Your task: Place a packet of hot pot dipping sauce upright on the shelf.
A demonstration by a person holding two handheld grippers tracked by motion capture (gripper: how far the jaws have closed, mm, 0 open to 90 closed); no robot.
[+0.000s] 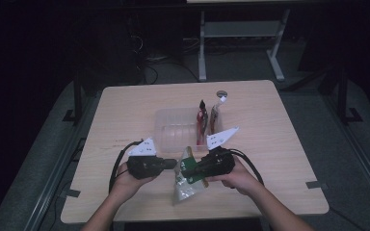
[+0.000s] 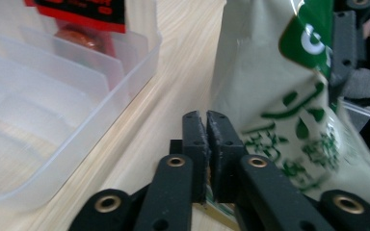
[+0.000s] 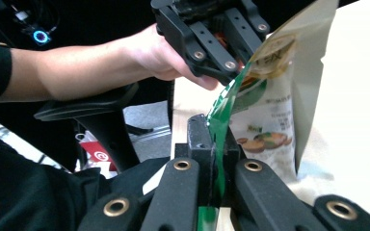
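The snack pouch (image 1: 187, 179), pale with a green top band and green printing, is at the near middle of the table (image 1: 279, 144), roughly at 6 o'clock from the clear plastic organizer box (image 1: 173, 127). It is held up off the wood between my two hands, its lower end hanging toward the near edge.

My right gripper (image 3: 216, 144) is pinching the pouch: in the right gripper view the green top edge runs straight down between the two black jaws, which are pressed on it from both sides. My left gripper (image 2: 207, 126) sits just beside the pouch, at its 9 o'clock in the high view. Its jaws are pressed together with only a hairline slit between the pads. In the left gripper view the pouch stands right against the right-hand jaw, and I think nothing is caught between the pads, though the close, blurred view leaves that a little unsure.

Farther out, at 12 o'clock from the pouch, the organizer box shows several thin dividers. A red and black packet (image 2: 84, 12) stands in one of its compartments at the far end. Two more slim packets (image 1: 207, 118) stand upright at the box's right side.
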